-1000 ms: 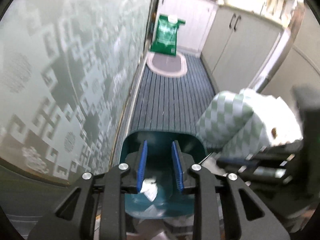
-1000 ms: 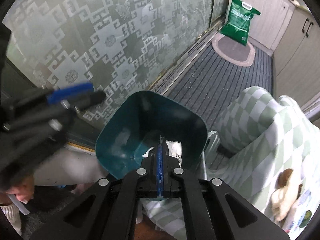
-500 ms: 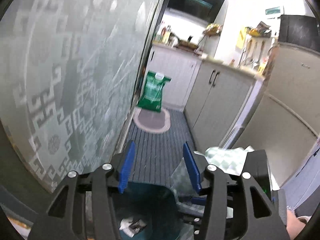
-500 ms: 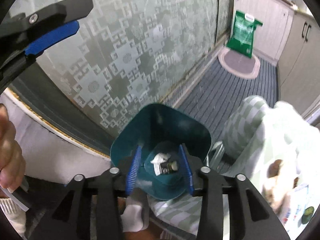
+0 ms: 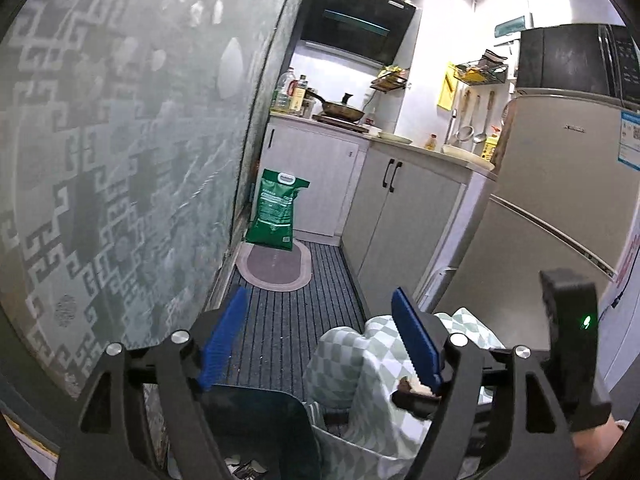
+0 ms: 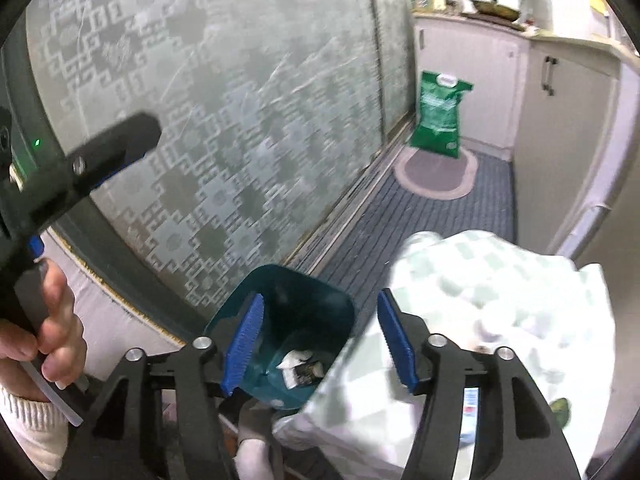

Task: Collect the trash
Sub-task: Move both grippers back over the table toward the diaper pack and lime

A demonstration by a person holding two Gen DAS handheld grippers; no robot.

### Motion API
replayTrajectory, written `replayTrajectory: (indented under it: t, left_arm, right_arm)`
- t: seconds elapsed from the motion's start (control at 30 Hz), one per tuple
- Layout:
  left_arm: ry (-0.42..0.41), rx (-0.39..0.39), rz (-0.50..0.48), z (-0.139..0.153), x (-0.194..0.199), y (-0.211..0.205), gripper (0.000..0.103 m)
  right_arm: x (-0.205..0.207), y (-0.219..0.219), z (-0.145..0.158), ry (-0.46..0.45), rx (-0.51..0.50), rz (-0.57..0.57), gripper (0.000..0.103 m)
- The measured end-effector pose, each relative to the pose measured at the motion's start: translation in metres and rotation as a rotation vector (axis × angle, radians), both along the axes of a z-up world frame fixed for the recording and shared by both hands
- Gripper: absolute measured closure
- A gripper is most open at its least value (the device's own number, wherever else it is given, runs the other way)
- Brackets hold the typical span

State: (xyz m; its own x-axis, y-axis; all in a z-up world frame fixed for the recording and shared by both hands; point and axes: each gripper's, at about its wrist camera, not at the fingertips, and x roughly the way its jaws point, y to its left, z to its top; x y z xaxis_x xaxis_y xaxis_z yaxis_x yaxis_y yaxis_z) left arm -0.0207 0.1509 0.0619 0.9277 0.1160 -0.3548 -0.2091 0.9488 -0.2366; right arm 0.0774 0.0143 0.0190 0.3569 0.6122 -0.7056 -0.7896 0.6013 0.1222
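Note:
A teal trash bin [image 6: 298, 304] stands on the floor below both grippers, with white and dark scraps of trash [image 6: 300, 366] lying in its bottom. In the left wrist view only its dark rim [image 5: 256, 408] shows at the bottom edge. My right gripper [image 6: 320, 344] is open and empty, raised above the bin. My left gripper [image 5: 320, 344] is open and empty, held higher and pointing down the kitchen aisle. The left gripper also shows in the right wrist view [image 6: 100, 156] at the far left, held by a hand.
A frosted patterned glass door [image 5: 120, 160] runs along the left. A green-and-white checked cloth [image 6: 492, 280] covers something right of the bin. Beyond are a striped floor mat [image 5: 288, 320], an oval rug [image 5: 274, 266], a green bag [image 5: 276, 210], cabinets [image 5: 404, 216] and a fridge [image 5: 560, 220].
Both grippers have opened and risen away from the bin. The right one was shut a second ago; the trash now lies in the bin. The left view tilted up toward the kitchen.

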Motion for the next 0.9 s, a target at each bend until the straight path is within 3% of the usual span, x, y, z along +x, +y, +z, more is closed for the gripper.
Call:
replayTrajectory:
  t: [0.2, 0.37, 0.4, 0.57, 0.9]
  left_arm:
    - [0.039, 0.048, -0.073, -0.004, 0.019, -0.031, 0.02]
    - [0.091, 0.096, -0.168, -0.014, 0.038, -0.062, 0.017]
    - [0.112, 0.115, -0.207, -0.018, 0.045, -0.07, 0.012]
    - [0.182, 0.212, -0.334, -0.038, 0.06, -0.108, 0.011]
    - [0.306, 0.295, -0.517, -0.078, 0.091, -0.159, 0.009]
  right_arm:
    - [0.016, -0.046, 0.014, -0.03, 0.045, -0.087, 0.029]
    - [0.03, -0.086, 0.017, -0.045, 0.055, -0.166, 0.027]
    - [0.034, -0.095, 0.017, -0.04, 0.06, -0.181, 0.026]
    - [0.044, -0.131, 0.016, -0.033, 0.074, -0.237, 0.025]
    - [0.056, -0.187, 0.004, -0.001, 0.079, -0.321, 0.022]
